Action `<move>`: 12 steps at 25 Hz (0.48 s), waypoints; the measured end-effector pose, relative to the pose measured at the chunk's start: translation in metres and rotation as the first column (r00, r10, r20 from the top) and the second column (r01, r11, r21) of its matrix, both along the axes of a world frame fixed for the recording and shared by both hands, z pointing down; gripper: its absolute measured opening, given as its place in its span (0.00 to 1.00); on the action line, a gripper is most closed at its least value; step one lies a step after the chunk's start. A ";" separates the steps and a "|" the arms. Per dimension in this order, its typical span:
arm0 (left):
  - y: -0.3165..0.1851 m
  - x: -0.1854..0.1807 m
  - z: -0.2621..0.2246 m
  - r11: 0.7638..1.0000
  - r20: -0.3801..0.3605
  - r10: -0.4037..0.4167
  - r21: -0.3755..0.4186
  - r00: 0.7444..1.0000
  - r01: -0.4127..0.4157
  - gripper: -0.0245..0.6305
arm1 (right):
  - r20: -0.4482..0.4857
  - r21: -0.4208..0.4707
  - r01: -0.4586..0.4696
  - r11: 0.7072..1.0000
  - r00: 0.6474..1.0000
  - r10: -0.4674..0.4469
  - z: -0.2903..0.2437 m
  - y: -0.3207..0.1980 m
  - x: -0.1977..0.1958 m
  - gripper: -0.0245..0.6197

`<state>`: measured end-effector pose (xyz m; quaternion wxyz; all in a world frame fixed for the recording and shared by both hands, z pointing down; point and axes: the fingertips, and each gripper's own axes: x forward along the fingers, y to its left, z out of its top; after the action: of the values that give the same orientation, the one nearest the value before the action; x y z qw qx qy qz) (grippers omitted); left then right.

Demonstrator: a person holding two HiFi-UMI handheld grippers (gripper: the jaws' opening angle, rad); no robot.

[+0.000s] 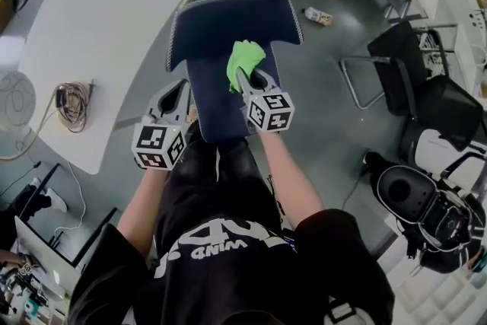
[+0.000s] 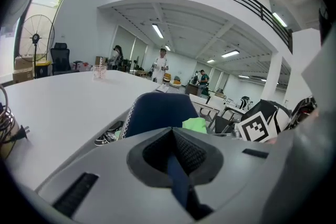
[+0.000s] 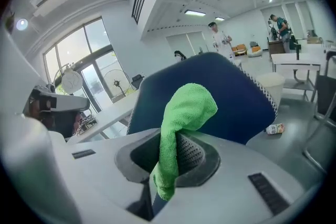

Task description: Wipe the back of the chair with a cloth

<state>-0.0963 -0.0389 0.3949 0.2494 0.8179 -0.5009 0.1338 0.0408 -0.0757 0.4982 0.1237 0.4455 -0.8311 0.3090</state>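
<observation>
- Right claw (image 1: 245, 76) (image 3: 168, 134): clamped on the green cloth (image 1: 245, 61) (image 3: 184, 113); one end of the cloth hangs down through the slot, and the other stands up in a rounded fold above the claw tips
- Green cloth: held against or just in front of the chair back (image 1: 228, 23) (image 3: 231, 97), where its wide upper part narrows to the stem; neither view confirms actual contact
- Chair back: navy fabric with pale stitching along the edge, upright directly in front of the person, its top nearest the white surface (image 1: 106, 34) (image 2: 63, 107)
- Left claw (image 1: 181, 87) (image 2: 172, 131): jaws together with nothing gripped, just beside the left edge of the chair back's narrow stem and lower than the right claw
- The left gripper view shows the chair back (image 2: 157, 110) ahead and a corner of the green cloth (image 2: 195, 124) to its right
- White surface: carries a coiled cable (image 1: 72, 104) near its edge
- Floor: a small bottle (image 1: 318, 16) (image 3: 275, 128) lies beyond the chair; black chairs (image 1: 403, 65) and a dark backpack (image 1: 426, 209) stand well apart to the right
</observation>
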 end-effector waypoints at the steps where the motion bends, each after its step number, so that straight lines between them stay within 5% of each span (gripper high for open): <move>1: 0.002 0.003 -0.009 1.000 -0.004 0.007 0.004 1.000 -0.007 0.04 | -0.009 0.010 0.003 1.000 1.000 -0.003 -0.011 0.003 0.004 0.12; 12: 0.011 0.026 -0.088 0.988 -0.031 0.110 0.109 0.993 -0.106 0.04 | -0.018 0.179 -0.031 0.983 0.999 0.035 -0.126 0.024 0.027 0.12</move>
<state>-0.0701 -0.0280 0.3066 0.2068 0.8583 -0.4578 0.1052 0.0682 -0.0515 0.3723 0.0868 0.4716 -0.8466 0.2307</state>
